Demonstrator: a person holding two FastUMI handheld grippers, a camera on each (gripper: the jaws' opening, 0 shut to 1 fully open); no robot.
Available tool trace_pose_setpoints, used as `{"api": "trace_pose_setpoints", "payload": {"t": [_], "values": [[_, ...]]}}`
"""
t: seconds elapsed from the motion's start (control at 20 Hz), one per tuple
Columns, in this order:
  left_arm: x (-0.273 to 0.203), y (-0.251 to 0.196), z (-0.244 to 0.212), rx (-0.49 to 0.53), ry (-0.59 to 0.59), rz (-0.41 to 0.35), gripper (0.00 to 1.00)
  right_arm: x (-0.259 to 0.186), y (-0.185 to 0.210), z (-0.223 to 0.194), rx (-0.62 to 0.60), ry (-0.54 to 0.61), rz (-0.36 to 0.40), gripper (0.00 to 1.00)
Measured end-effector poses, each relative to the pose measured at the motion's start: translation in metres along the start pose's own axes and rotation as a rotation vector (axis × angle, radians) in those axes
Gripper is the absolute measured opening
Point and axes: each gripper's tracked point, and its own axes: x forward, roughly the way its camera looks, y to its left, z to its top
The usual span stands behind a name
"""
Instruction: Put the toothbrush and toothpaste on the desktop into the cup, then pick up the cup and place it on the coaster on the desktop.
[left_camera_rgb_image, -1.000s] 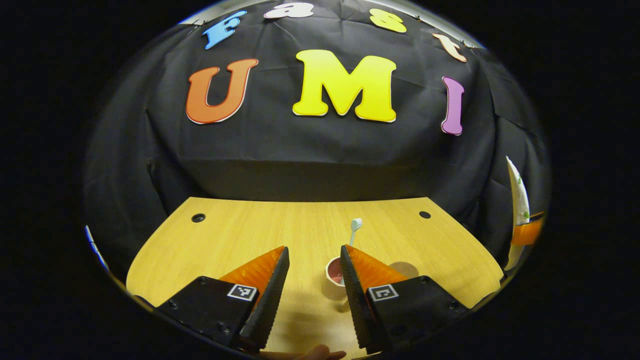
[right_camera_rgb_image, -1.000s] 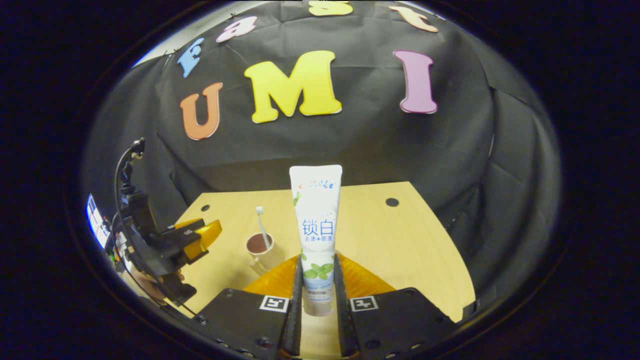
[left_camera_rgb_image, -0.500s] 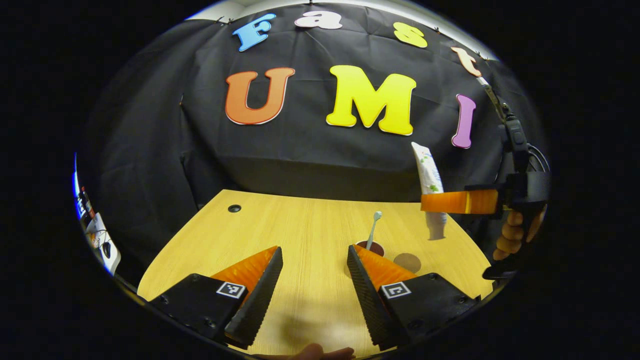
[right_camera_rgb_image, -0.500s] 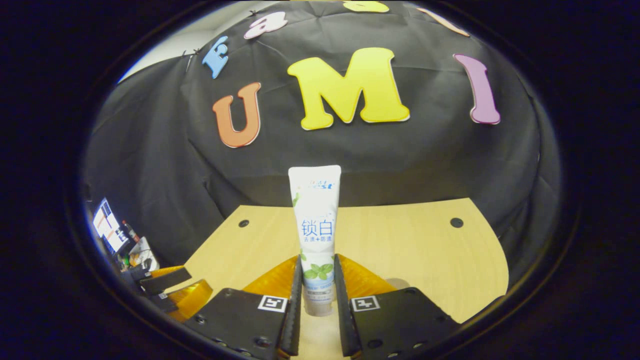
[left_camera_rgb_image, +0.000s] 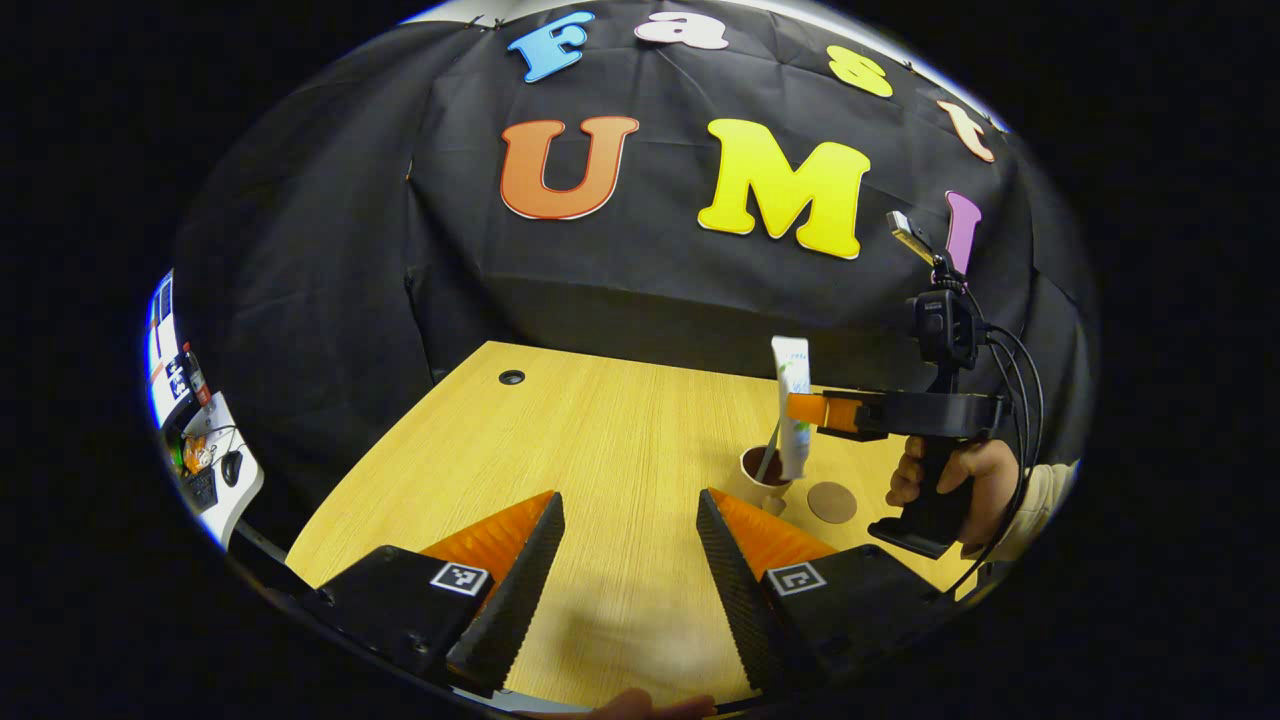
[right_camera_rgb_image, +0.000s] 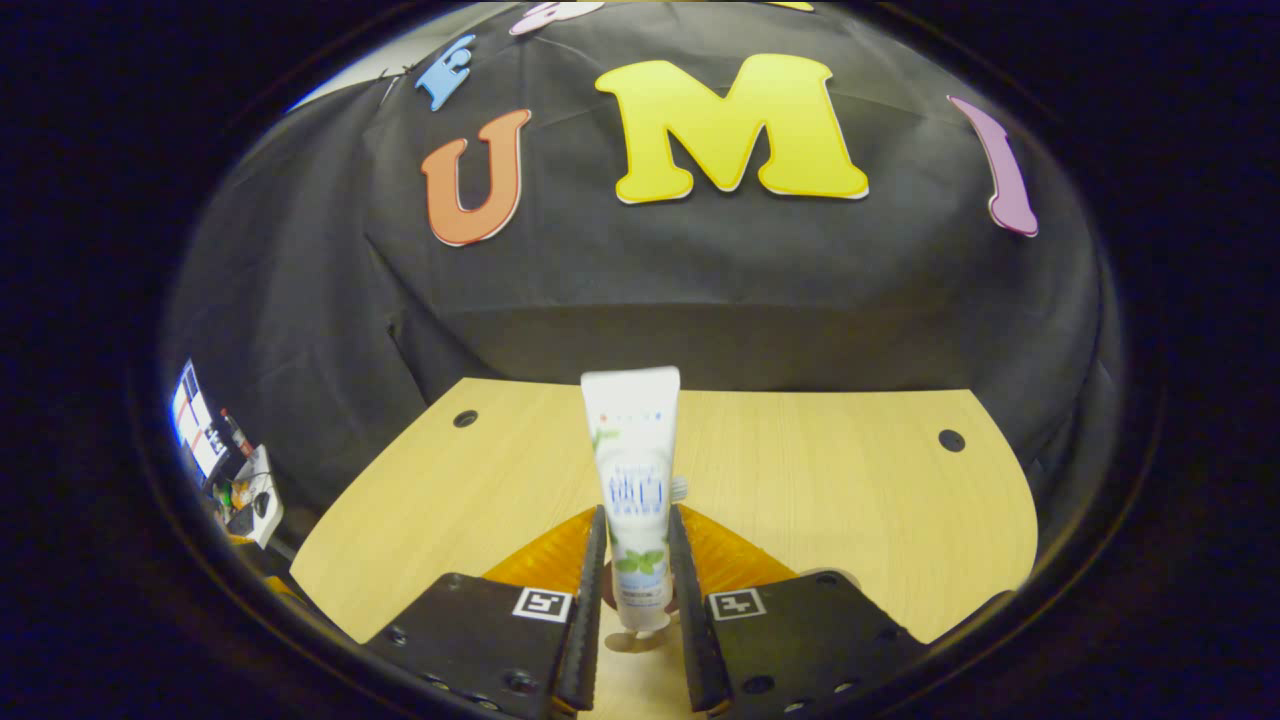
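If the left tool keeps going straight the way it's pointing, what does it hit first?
Probably nothing on the desk: the left tool is open over bare desktop, and its line looks free up to the black cloth wall. The cup sits off to its right, though depth is uncertain.

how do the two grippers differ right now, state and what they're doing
The right gripper is shut on the toothpaste tube, while the left gripper is open with nothing between its fingers. In the left gripper view, the right gripper holds the tube upright over the cup, beside the coaster; the left gripper hangs apart over bare desktop. Both are hand-held.
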Motion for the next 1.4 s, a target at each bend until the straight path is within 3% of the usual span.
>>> {"api": "trace_pose_setpoints", "payload": {"t": [0.15,0.45,0.6,0.75,0.8,0.85,0.95,1.2,1.4], "values": [[0.005,-0.01,0.001,0.002,0.005,-0.019,0.86,-0.003,-0.001,-0.002,0.014,0.005,0.002,0.3],[0.025,-0.042,0.002,0.021,0.017,-0.082,0.86,-0.028,-0.012,-0.005,0.007,-0.008,-0.006,0.31],[0.04,-0.058,-0.001,0.008,0.051,-0.114,0.86,-0.05,-0.018,0.002,-0.01,-0.028,-0.002,0.4],[0.055,-0.074,-0.007,0.012,0.092,-0.146,0.86,-0.079,-0.027,0.009,0.01,-0.048,0.011,0.67],[0.06,-0.076,-0.006,0.019,0.097,-0.143,0.86,-0.088,-0.034,0.011,0.019,-0.052,0.005,0.71],[0.067,-0.083,-0.008,0.024,0.112,-0.156,0.86,-0.097,-0.04,0.011,0.027,-0.053,0.003,0.84],[0.077,-0.095,-0.013,0.051,0.151,-0.171,0.86,-0.115,-0.055,0.012,0.033,-0.059,-0.011,0.94],[0.103,-0.143,-0.043,0.059,0.322,-0.256,0.86,-0.154,-0.101,0.01,0.07,-0.077,-0.09,0.96],[0.133,-0.161,-0.063,0.085,0.451,-0.243,0.86,-0.183,-0.13,-0.003,0.089,-0.08,-0.136,0.96]]}}
